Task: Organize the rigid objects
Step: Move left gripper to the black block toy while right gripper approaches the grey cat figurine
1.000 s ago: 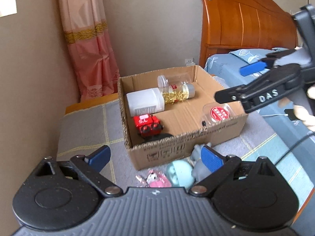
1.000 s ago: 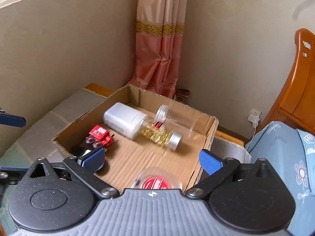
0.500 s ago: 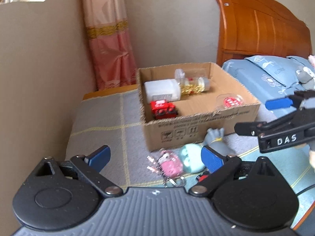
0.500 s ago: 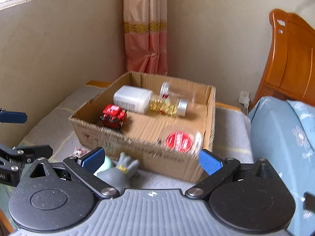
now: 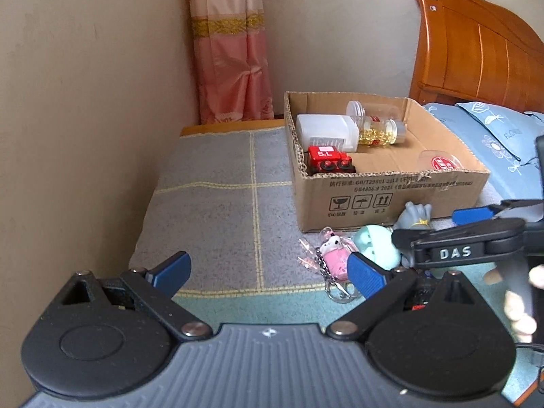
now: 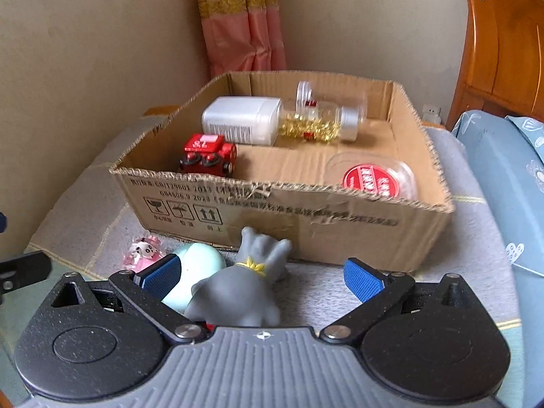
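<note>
A cardboard box (image 5: 391,197) (image 6: 306,224) on the grey mat holds a white bottle (image 6: 243,124), a jar of gold capsules (image 6: 316,122), a red toy train (image 6: 208,154) and a clear tub with a red lid (image 6: 370,180). In front of the box lie a grey figurine (image 6: 244,289) (image 5: 416,216), a mint green round toy (image 6: 197,268) (image 5: 375,246) and a pink keychain (image 5: 335,258) (image 6: 144,251). My right gripper (image 6: 261,275) is open, low over the grey figurine. My left gripper (image 5: 268,272) is open and empty over the mat.
A wall runs along the left of the mat (image 5: 221,204). A pink curtain (image 5: 231,51) hangs behind the box. A wooden headboard (image 5: 476,51) and blue bedding (image 6: 503,187) lie to the right. The right gripper's black fingers (image 5: 476,234) cross the left wrist view.
Both grippers have pulled back from over the box and dropped lower. The right gripper now sits in front of the box over the grey figurine. Both stay open.
</note>
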The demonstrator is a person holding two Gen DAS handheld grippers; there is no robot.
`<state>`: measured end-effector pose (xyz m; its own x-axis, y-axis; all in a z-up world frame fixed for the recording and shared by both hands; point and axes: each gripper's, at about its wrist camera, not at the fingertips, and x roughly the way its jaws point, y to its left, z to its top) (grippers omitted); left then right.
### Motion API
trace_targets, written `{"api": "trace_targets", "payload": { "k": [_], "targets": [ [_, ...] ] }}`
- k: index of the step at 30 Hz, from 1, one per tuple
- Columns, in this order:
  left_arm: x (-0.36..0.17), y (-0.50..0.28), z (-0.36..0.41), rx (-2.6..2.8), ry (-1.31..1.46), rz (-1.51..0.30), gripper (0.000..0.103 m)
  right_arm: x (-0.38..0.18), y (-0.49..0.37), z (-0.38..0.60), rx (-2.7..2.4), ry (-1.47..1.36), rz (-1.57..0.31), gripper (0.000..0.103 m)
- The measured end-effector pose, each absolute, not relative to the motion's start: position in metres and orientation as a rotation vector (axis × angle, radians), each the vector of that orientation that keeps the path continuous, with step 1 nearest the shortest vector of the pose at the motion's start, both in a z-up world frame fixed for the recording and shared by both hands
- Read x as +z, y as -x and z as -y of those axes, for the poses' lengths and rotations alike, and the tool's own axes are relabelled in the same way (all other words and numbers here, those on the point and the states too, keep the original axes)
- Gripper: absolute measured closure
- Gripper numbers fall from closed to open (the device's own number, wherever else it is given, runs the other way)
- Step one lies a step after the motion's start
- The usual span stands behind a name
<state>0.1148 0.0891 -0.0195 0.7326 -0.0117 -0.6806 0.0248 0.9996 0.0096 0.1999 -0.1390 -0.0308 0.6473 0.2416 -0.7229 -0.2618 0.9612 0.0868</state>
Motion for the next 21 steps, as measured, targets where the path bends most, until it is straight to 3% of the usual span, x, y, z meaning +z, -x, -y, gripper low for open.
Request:
{"api": "trace_targets", "payload": {
  "k": [21],
  "targets": [
    [-0.019,-0.110,-0.079,-0.075,-0.008,-0.747,0.005,-0.039,-0.165,0.224,0.143,-0.080,-0.830,0.000]
  ]
}}
